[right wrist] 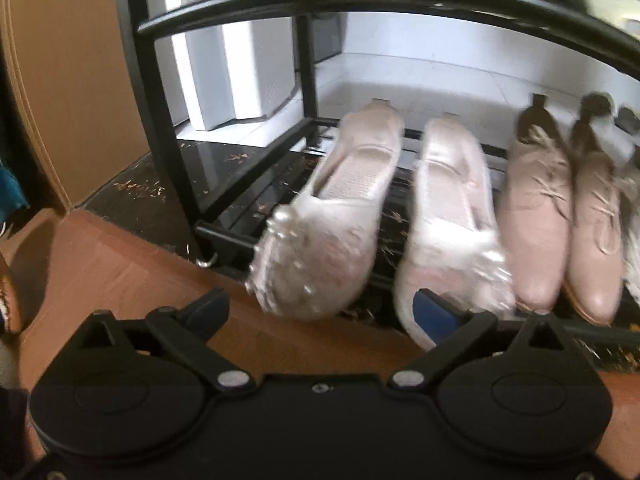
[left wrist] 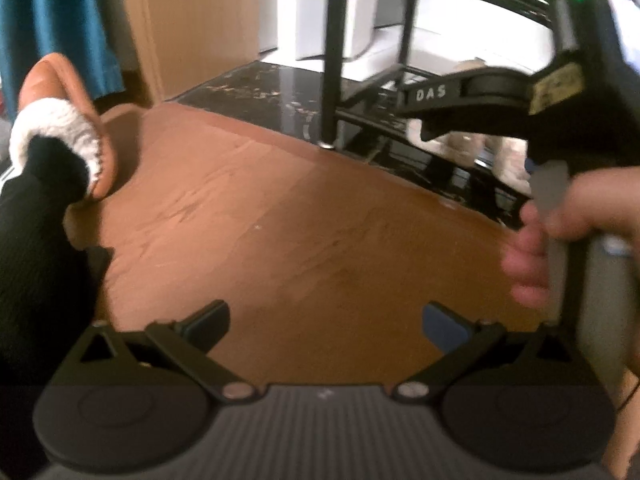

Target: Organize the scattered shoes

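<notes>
- Left wrist view: the left gripper (left wrist: 326, 326) is held with fingers spread and empty over the brown floor (left wrist: 280, 220). The tan fleece-lined slipper (left wrist: 76, 136) at far left should be approached squarely; it is partly hidden by a dark sleeve (left wrist: 36, 216).
- Right wrist view: the right gripper (right wrist: 324, 316) is seen with fingers spread wide, nothing pinched. The pearl-trimmed shoes (right wrist: 332, 232) sit on the rack (right wrist: 224, 232), toes overhanging; blur hides whether they are seated.

Left claw (left wrist: 326, 326) and right claw (right wrist: 324, 314) both wide open, empty, angled downward; bare hand (left wrist: 568, 240) on right handle.
</notes>
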`<state>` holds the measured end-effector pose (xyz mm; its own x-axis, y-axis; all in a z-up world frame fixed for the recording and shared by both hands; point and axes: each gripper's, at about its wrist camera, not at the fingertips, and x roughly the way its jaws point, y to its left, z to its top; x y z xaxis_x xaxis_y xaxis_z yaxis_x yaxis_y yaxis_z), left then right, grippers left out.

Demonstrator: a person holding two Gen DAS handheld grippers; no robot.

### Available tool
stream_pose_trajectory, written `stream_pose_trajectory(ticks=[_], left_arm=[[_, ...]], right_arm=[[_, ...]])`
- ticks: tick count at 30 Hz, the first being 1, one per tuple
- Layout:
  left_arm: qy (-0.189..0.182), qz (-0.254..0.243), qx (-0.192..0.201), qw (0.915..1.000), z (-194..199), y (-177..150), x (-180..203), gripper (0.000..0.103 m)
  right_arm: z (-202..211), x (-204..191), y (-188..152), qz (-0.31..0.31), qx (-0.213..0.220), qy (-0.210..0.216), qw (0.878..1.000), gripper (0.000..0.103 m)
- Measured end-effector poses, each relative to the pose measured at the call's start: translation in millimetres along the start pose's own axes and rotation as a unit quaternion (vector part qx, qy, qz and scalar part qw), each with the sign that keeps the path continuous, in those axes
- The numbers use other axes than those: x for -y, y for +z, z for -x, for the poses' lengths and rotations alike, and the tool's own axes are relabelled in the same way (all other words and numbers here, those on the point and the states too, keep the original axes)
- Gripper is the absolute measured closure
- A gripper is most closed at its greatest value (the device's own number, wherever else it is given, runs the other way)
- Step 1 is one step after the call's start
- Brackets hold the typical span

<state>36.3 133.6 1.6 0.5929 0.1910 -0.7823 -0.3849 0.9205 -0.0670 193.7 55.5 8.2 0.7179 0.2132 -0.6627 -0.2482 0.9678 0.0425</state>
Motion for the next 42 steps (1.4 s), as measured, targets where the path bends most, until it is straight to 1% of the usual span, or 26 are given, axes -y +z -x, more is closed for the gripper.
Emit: stream_pose_trajectory(ticks=[1,3,5,8,11,14,15,16,18,20,21,22,23,24,25,26,27,28,29,30,31,32,33,34,36,42], left_arm=[[-0.004,-0.006,0.003,1.0000,1.7,-0.4,1.8,0.001],[-0.008,-0.011,0.016,0.9998,5.8,-1.3,4.1,0.001],[-0.016,-0.010,0.038,0.9991,12.4,-2.4,5.2,0.001],[-0.030,-0.008,0.046,0.9984,16.6,-4.8,5.3,0.001],[-0.027,-0.019,0.048,0.9983,19.3,-10.7,7.0,0.001],[-0.012,-0.028,0.047,0.9984,21.8,-15.0,7.0,0.001],[-0.007,-0.030,0.049,0.9983,22.9,-16.0,6.4,0.001],[-0.003,-0.033,0.053,0.9980,23.8,-16.9,5.7,0.001],[0.003,-0.036,0.056,0.9978,22.8,-16.5,6.5,0.001],[0.008,-0.040,0.054,0.9977,19.0,-14.8,8.6,0.001],[0.008,-0.041,0.051,0.9978,17.2,-14.2,9.8,0.001],[0.006,-0.043,0.048,0.9979,14.5,-13.3,12.0,0.001],[0.005,-0.045,0.046,0.9979,13.1,-12.9,13.3,0.001],[0.003,-0.047,0.044,0.9979,12.5,-13.2,14.3,0.001],[0.001,-0.048,0.040,0.9980,11.4,-13.3,16.0,0.001],[-0.001,-0.048,0.038,0.9981,10.8,-12.8,16.9,0.001],[-0.003,-0.048,0.038,0.9981,11.2,-12.9,17.3,0.001],[-0.005,-0.047,0.038,0.9982,12.2,-12.7,17.4,0.001],[-0.006,-0.046,0.039,0.9981,12.9,-12.5,17.0,0.001],[-0.008,-0.045,0.040,0.9982,13.7,-12.2,16.1,0.001],[-0.011,-0.041,0.041,0.9983,14.7,-11.5,14.4,0.001],[-0.014,-0.037,0.041,0.9983,15.4,-10.9,13.0,0.001],[-0.019,-0.033,0.040,0.9985,15.2,-10.4,11.9,0.001],[-0.025,-0.026,0.038,0.9986,14.7,-9.4,10.2,0.001],[-0.028,-0.021,0.034,0.9988,13.4,-8.2,8.8,0.001],[-0.018,-0.019,0.033,0.9991,10.9,-5.8,8.3,0.001]], right_arm=[[3.5,2.1,-0.7,-0.005,-0.001,-0.002,1.000,0.000],[26.8,17.4,-5.9,-0.030,0.003,-0.012,0.999,0.000],[46.0,30.0,-11.8,-0.046,0.013,-0.022,0.999,0.000],[63.2,40.8,-19.5,-0.057,0.024,-0.033,0.998,0.000],[71.5,52.0,-28.7,-0.068,0.034,-0.038,0.996,0.000],[57.7,59.3,-27.8,-0.049,0.060,-0.049,0.996,0.000],[52.2,60.2,-25.7,-0.043,0.063,-0.054,0.996,0.003],[44.6,61.9,-23.2,-0.035,0.065,-0.059,0.996,0.009],[21.1,67.3,-15.6,-0.033,0.050,-0.057,0.997,0.013],[3.0,71.9,-9.7,-0.044,0.034,-0.053,0.997,0.013],[-2.9,73.4,-7.8,-0.054,0.026,-0.048,0.997,0.016],[-7.3,74.3,-6.7,-0.066,0.018,-0.039,0.997,0.024],[-10.8,74.9,-6.0,-0.076,0.011,-0.030,0.997,0.027],[-12.8,74.3,-6.0,-0.083,0.006,-0.027,0.996,0.027],[-15.3,72.5,-6.0,-0.092,0.002,-0.031,0.995,0.029],[-17.2,71.1,-6.1,-0.100,-0.002,-0.040,0.994,0.029],[-17.3,70.5,-6.3,-0.106,-0.002,-0.053,0.993,0.027],[-14.8,70.6,-6.9,-0.114,0.007,-0.061,0.992,0.025],[-11.4,70.7,-7.7,-0.121,0.019,-0.069,0.990,0.019],[-10.6,70.3,-8.1,-0.119,0.024,-0.075,0.990,0.008],[-11.3,69.7,-8.4,-0.113,0.027,-0.084,0.990,0.002],[-15.5,70.0,-8.6,-0.101,0.023,-0.088,0.991,0.003],[-20.3,72.0,-8.9,-0.099,0.017,-0.074,0.992,0.010],[-24.1,73.6,-9.2,-0.098,0.011,-0.064,0.993,0.020],[-30.6,75.0,-9.4,-0.097,0.003,-0.048,0.994,0.028],[-32.1,58.5,-6.3,-0.114,0.004,-0.033,0.993,0.029]])
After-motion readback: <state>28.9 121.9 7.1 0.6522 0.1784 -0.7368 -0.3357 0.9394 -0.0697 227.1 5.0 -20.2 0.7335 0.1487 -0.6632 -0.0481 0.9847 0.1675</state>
